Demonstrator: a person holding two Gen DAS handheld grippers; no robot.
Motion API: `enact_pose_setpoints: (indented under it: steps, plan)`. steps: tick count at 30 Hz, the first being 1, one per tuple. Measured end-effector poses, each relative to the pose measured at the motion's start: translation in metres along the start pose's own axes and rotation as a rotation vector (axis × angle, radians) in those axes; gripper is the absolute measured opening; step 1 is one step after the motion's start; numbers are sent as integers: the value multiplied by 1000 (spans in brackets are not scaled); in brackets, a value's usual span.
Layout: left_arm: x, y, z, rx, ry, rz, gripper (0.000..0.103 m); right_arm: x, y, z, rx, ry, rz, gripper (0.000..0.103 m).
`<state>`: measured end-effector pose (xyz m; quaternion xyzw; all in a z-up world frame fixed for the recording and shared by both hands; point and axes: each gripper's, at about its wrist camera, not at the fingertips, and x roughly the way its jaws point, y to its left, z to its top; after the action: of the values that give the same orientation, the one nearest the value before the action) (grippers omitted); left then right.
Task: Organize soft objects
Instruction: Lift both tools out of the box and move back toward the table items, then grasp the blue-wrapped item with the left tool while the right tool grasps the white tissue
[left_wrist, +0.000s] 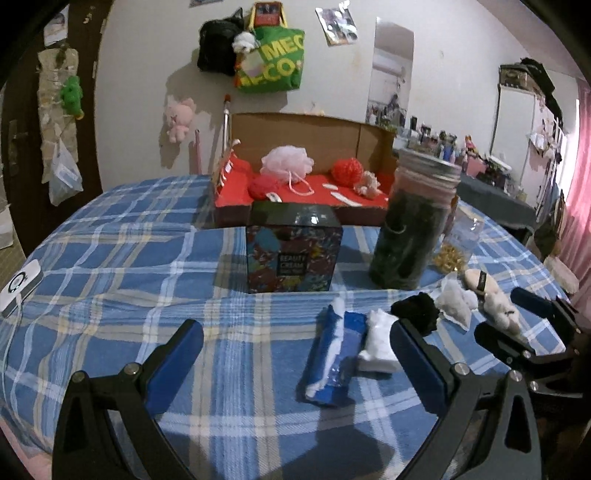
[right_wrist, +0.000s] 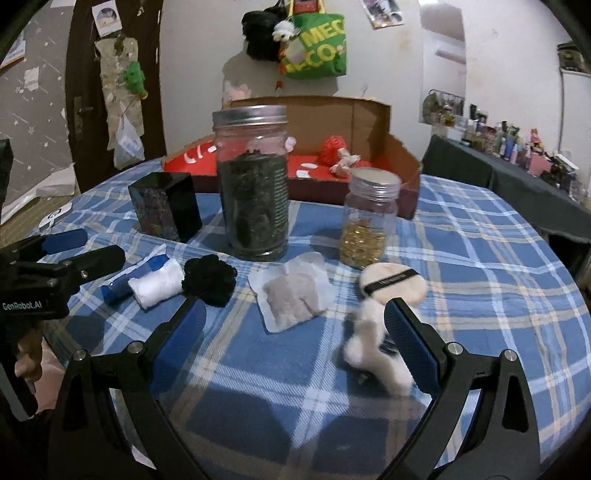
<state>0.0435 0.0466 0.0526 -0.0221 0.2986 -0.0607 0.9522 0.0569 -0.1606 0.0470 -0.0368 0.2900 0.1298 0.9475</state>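
Soft items lie in a row on the blue plaid cloth: a blue packet with white cotton (left_wrist: 328, 358), a white cotton roll (left_wrist: 376, 341), a black fluffy ball (left_wrist: 417, 308), a white pouch (right_wrist: 291, 299), a round powder puff (right_wrist: 393, 282) and a small white plush (right_wrist: 373, 350). My left gripper (left_wrist: 295, 356) stands open low over the cloth, with the packet and the roll between its fingers. My right gripper (right_wrist: 295, 338) is open too; the blurred plush rests against the inside of its right finger. A red-lined cardboard box (left_wrist: 295, 129) at the back holds a pink bath pouf (left_wrist: 286, 160) and red balls.
A tall jar of dark leaves (left_wrist: 413, 221), a small jar of gold bits (right_wrist: 369, 221) and a black patterned carton (left_wrist: 293, 251) stand between the soft items and the box. A white device (left_wrist: 18, 286) lies at the left edge. Bags hang on the wall behind.
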Motion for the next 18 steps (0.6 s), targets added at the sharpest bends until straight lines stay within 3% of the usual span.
enact_pose_setpoints:
  steps: [8, 10, 12, 15, 17, 18]
  plan:
    - [24, 6, 8, 54, 121, -67, 91, 27, -2, 15, -13, 86, 58, 96]
    - [29, 4, 8, 81, 136, -67, 87, 33, -3, 16, -14, 106, 66, 82]
    - [34, 2, 7, 108, 153, -62, 83, 40, -5, 17, 1, 140, 90, 77]
    - [41, 1, 6, 116, 178, -82, 66, 43, -6, 16, 2, 155, 116, 65]
    - [45, -1, 4, 120, 188, -102, 37, 46, -6, 15, 2, 170, 136, 44]
    - [45, -4, 3, 130, 178, -110, 29, 47, -6, 14, 4, 175, 142, 35]
